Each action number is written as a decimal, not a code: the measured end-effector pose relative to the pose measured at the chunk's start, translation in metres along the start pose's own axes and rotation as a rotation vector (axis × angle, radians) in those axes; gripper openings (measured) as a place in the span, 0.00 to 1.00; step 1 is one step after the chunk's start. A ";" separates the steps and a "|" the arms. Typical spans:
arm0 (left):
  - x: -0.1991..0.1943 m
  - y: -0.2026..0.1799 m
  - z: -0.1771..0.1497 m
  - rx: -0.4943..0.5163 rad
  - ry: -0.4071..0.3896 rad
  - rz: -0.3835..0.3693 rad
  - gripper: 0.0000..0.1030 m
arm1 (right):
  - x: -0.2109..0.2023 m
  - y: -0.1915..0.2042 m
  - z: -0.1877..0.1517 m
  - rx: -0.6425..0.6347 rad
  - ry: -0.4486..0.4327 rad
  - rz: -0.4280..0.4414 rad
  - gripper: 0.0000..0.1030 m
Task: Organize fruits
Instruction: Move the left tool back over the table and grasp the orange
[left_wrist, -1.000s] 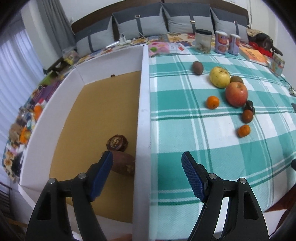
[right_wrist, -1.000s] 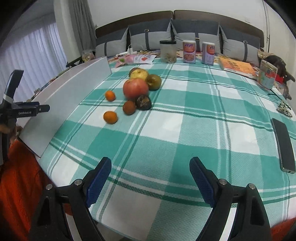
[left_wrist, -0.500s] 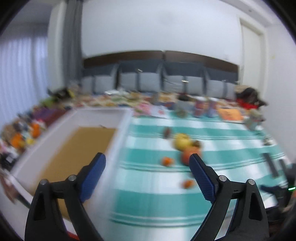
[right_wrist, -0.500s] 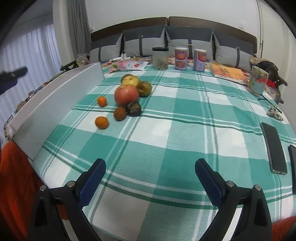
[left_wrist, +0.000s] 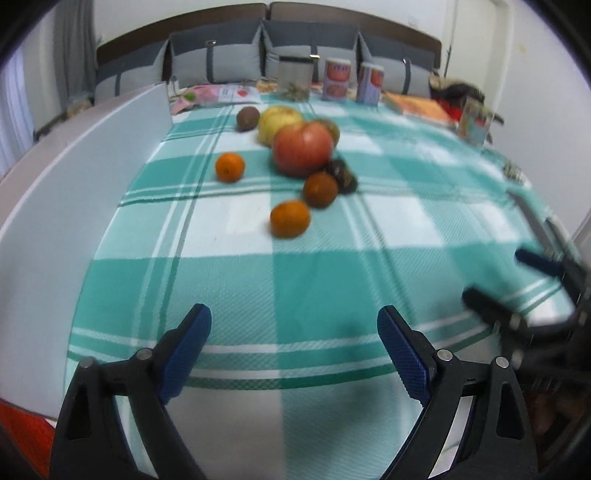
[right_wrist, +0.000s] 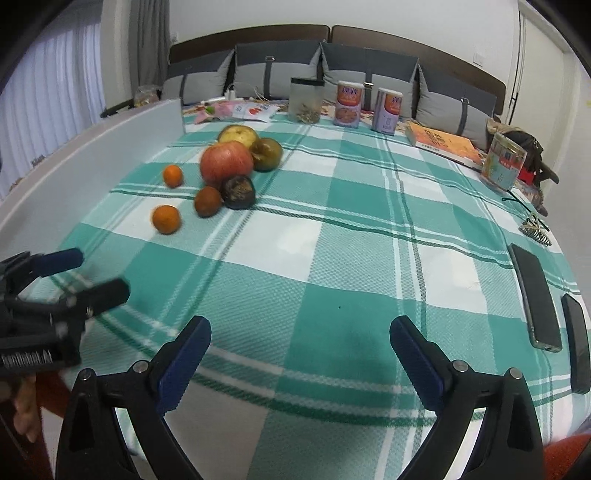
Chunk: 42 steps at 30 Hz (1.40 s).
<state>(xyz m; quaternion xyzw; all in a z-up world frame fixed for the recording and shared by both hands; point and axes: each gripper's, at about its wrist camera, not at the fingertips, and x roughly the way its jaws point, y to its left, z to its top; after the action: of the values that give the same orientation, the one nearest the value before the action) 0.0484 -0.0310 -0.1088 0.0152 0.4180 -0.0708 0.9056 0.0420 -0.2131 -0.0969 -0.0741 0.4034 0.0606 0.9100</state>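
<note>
A cluster of fruit lies on the green checked cloth: a big red apple (left_wrist: 303, 147) (right_wrist: 226, 162), a yellow apple (left_wrist: 277, 120) (right_wrist: 238, 134), two small oranges (left_wrist: 229, 167) (left_wrist: 290, 218), a brown fruit (left_wrist: 320, 189), a dark fruit (right_wrist: 238, 192), a green-brown fruit (right_wrist: 266, 153) and a kiwi (left_wrist: 246, 118). The white box wall (left_wrist: 74, 177) (right_wrist: 92, 162) stands left of them. My left gripper (left_wrist: 293, 350) is open and empty near the table's front edge; it also shows in the right wrist view (right_wrist: 81, 273). My right gripper (right_wrist: 299, 362) is open and empty, right of the left one.
Two tins (right_wrist: 349, 103), a clear jar (right_wrist: 304, 99), a book (right_wrist: 443, 142) and a printed box (right_wrist: 504, 162) stand at the back. Two phones (right_wrist: 535, 295) and a hair clip (right_wrist: 533, 229) lie at the right. Grey cushions line the back.
My left gripper has swung right, away from above the box with fruit inside, and now faces the fruit cluster on the cloth. The right gripper has moved slightly closer to the table.
</note>
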 end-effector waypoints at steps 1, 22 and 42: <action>0.002 0.001 -0.005 0.012 0.006 0.005 0.90 | 0.008 0.000 0.000 -0.003 0.010 -0.008 0.94; 0.022 -0.002 -0.007 0.031 0.070 0.019 0.94 | 0.032 -0.006 -0.008 0.060 0.057 0.009 1.00; 0.021 0.000 -0.008 0.046 0.088 -0.004 0.94 | 0.032 -0.006 -0.007 0.073 0.080 0.005 1.00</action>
<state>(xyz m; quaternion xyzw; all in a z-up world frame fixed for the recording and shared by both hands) 0.0560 -0.0332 -0.1303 0.0384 0.4556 -0.0816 0.8856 0.0597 -0.2184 -0.1250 -0.0423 0.4415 0.0450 0.8951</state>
